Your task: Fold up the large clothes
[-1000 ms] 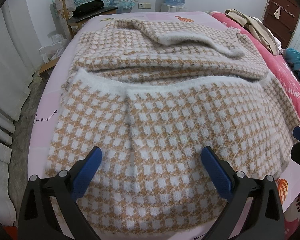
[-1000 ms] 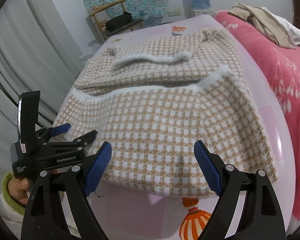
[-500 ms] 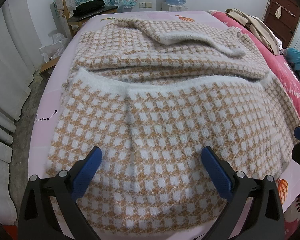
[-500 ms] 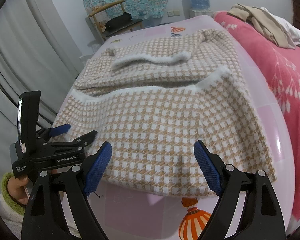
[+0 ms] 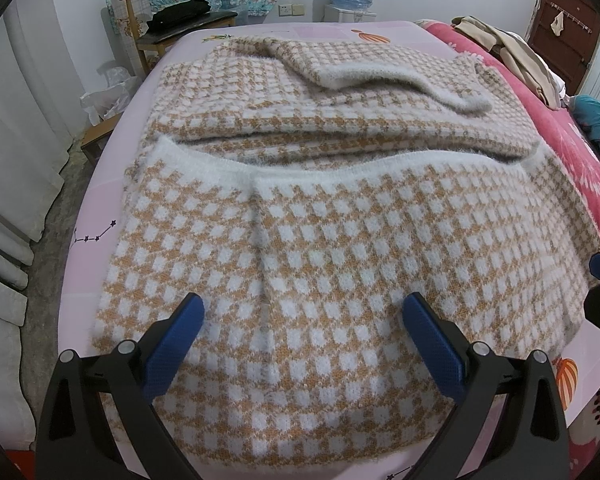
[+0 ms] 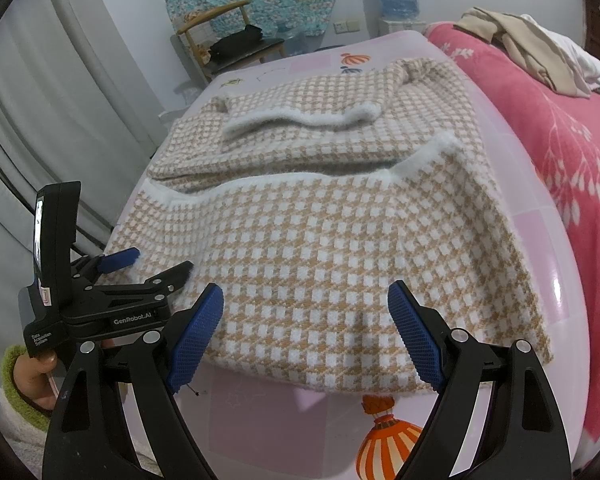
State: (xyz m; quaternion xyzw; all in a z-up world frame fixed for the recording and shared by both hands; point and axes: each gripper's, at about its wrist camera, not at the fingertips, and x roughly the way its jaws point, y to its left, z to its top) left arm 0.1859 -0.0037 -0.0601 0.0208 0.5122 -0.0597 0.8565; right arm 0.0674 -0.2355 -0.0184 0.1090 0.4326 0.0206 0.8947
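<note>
On pink bed sheet (image 6: 540, 264): checked sweater (image 6: 320, 248); wooden chair (image 6: 228, 40) behind; both grippers' fingers wide, empty.

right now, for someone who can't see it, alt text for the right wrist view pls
A tan and white checked sweater lies partly folded on a pink bed sheet. The open right gripper hovers over its near hem, and the left gripper sits at the sweater's left edge.

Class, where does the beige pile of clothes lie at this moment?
In both wrist views the beige pile of clothes lies at the far right, on the pink blanket, beyond the checked sweater.
</note>
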